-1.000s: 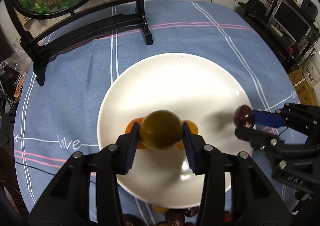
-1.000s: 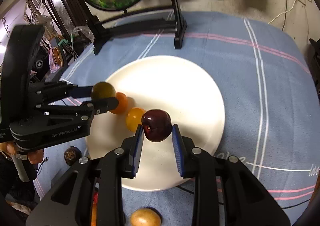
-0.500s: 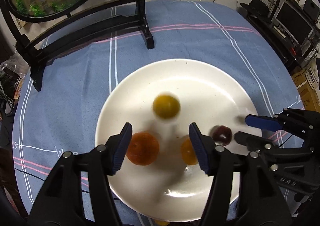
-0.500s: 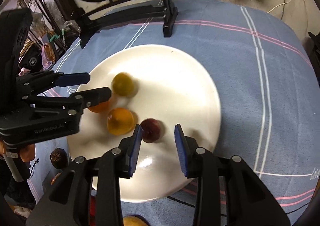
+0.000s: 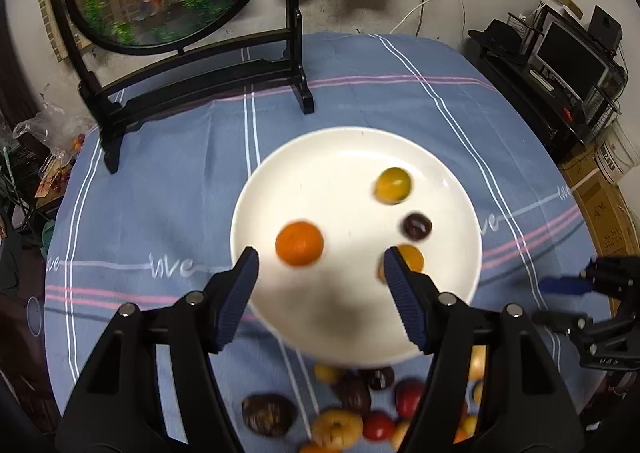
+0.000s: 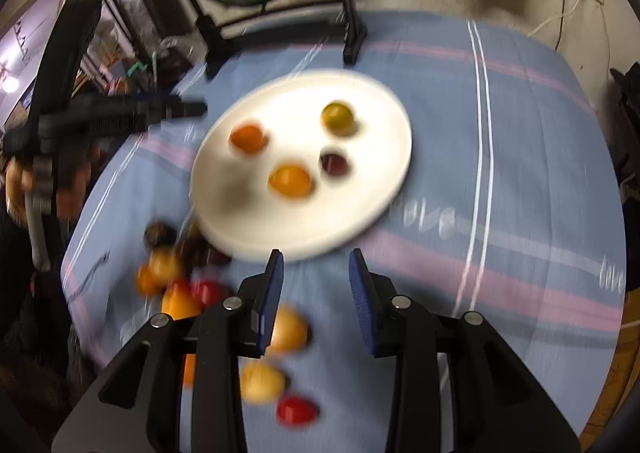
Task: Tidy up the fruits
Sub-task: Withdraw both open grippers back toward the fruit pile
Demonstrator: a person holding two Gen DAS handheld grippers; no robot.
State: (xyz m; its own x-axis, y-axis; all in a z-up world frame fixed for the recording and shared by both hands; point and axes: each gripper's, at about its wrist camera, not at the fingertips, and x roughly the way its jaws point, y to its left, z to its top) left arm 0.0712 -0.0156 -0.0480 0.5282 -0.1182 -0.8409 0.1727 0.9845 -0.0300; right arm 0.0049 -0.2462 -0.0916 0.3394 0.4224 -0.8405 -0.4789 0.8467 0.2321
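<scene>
Between placements: left gripper [image 5: 318, 277], jaws just opening, and right gripper [image 6: 316, 281], jaws narrowly apart, both empty; four small round fruits [image 5: 299, 243] lie on white round plate [image 5: 288, 169]; next, pick from loose fruit pile [image 6: 180, 289] beside it.

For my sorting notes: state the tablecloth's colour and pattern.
The tablecloth is blue with pink and white stripes and white script; clearest in the left wrist view.
</scene>
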